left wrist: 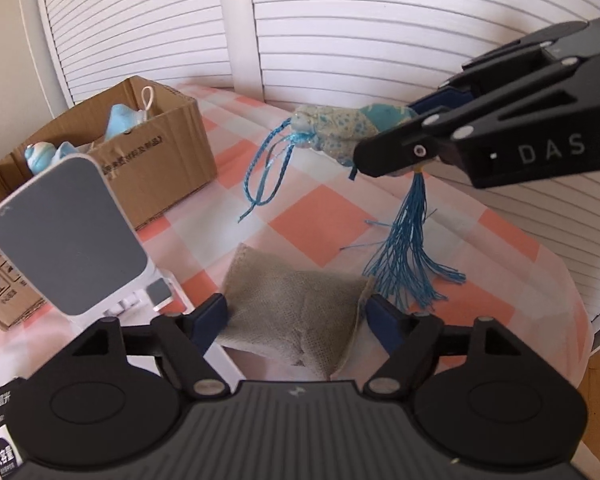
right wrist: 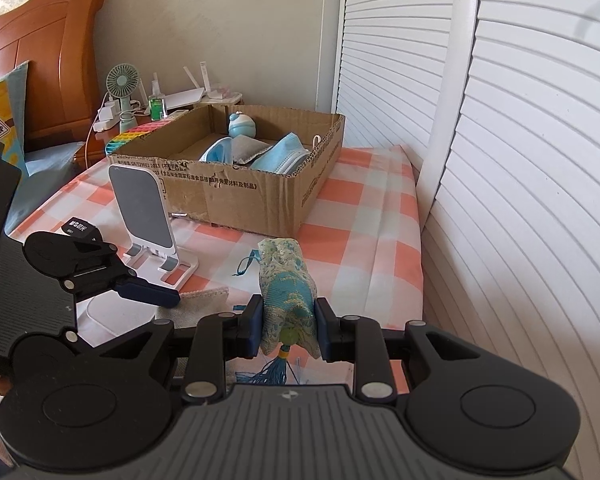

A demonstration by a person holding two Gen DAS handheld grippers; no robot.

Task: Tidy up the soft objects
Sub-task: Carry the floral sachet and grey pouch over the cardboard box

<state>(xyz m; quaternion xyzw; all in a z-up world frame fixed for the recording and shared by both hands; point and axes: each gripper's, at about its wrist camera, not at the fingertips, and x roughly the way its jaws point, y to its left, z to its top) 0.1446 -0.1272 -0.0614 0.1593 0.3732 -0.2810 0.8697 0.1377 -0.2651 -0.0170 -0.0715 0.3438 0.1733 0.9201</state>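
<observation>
Above checked tablecloth (left wrist: 320, 208): right gripper (right wrist: 289, 326) clamps tasselled sachet (right wrist: 288, 292)
Left gripper (left wrist: 296, 316): fingers spread around grey pouch (left wrist: 296, 312)

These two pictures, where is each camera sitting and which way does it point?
Left wrist: on the left gripper, facing the shutters over a grey pouch; the right gripper shows.
Right wrist: on the right gripper, facing the cardboard box; the left gripper's finger shows.
Shared: box, phone stand, blue tasselled sachet.

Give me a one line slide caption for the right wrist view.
Right gripper clamps a blue tasselled sachet above the checked tablecloth, facing the cardboard box of face masks.
</observation>
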